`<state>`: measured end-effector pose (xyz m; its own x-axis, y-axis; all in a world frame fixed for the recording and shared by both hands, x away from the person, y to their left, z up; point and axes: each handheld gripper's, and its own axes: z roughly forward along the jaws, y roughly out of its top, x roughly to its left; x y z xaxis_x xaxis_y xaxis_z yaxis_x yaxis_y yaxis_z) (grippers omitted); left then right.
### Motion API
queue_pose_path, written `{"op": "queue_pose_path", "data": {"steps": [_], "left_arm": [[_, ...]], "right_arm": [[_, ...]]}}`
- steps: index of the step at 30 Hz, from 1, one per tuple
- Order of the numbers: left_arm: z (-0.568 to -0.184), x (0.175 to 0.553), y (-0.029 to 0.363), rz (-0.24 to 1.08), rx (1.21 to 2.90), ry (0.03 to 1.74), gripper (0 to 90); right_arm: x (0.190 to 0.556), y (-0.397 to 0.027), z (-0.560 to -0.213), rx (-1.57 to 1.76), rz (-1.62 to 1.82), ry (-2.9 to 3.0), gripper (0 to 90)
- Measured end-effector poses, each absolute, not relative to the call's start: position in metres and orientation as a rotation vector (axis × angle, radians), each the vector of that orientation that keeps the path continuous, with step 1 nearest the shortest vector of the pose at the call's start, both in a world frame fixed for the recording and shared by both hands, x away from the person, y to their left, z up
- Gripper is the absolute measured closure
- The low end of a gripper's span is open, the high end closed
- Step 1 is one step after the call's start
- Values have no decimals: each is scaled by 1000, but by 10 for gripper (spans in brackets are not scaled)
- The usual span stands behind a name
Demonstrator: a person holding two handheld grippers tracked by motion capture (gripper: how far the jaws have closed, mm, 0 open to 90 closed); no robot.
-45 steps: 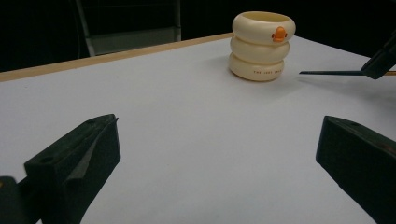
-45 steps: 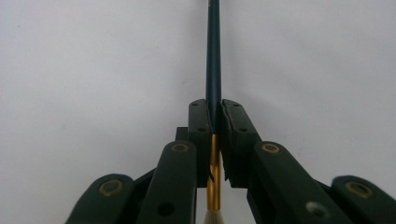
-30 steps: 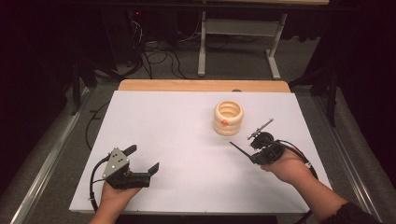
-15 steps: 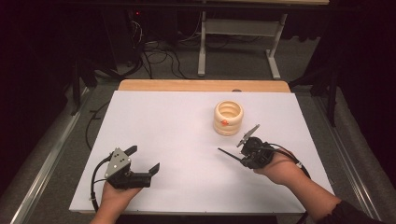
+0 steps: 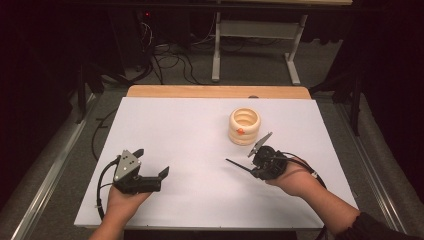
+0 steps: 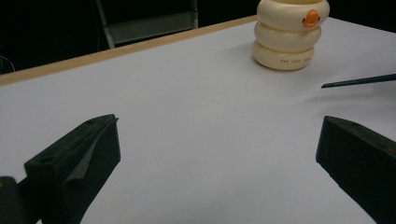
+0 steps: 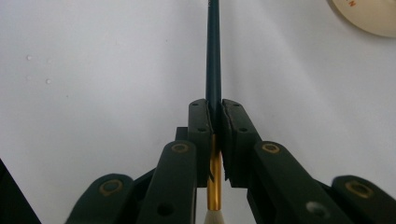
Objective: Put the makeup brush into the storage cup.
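A cream ringed holder (image 5: 245,126) with a small orange duck beak stands right of the table's middle; it is far ahead (image 6: 289,37) in the left gripper view. My right gripper (image 5: 253,168) is just in front of it, shut on a thin brush (image 7: 213,46). The brush's dark green handle (image 5: 235,163) points left, low over the white table top. A gold ferrule (image 7: 214,172) and white bristles show behind the jaws. My left gripper (image 5: 152,161) rests at the near left, open and with nothing in it (image 6: 219,154).
The white board (image 5: 190,125) covers a wooden table whose far edge (image 5: 215,91) shows. Beyond it are a dark floor, cables and a metal frame. The holder's rim (image 7: 369,14) is at the top right of the right gripper view.
My right gripper has shifted a little left and toward the near edge with the brush, whose handle tip now reaches further left. The left gripper has stayed put.
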<state>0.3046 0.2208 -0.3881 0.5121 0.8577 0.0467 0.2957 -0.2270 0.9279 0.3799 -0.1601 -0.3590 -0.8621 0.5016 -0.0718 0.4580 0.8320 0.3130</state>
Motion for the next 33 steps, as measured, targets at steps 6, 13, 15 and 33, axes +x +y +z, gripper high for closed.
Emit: {"op": "queue_pose_path", "data": {"steps": [6,13,15,33], "left_arm": [[-374,321,212,748,1777,951,6],[-370,340,195,728,1709,959,12],[-373,345,190,716,1700,961,12],[-393,341,168,733,1802,848,14]], "right_arm": [[381,-155,-357,738,451,2875,856],[383,-148,-351,711,449,2882,856],[383,-147,-349,710,445,2881,856],[380,-144,-345,691,443,2891,856]]}}
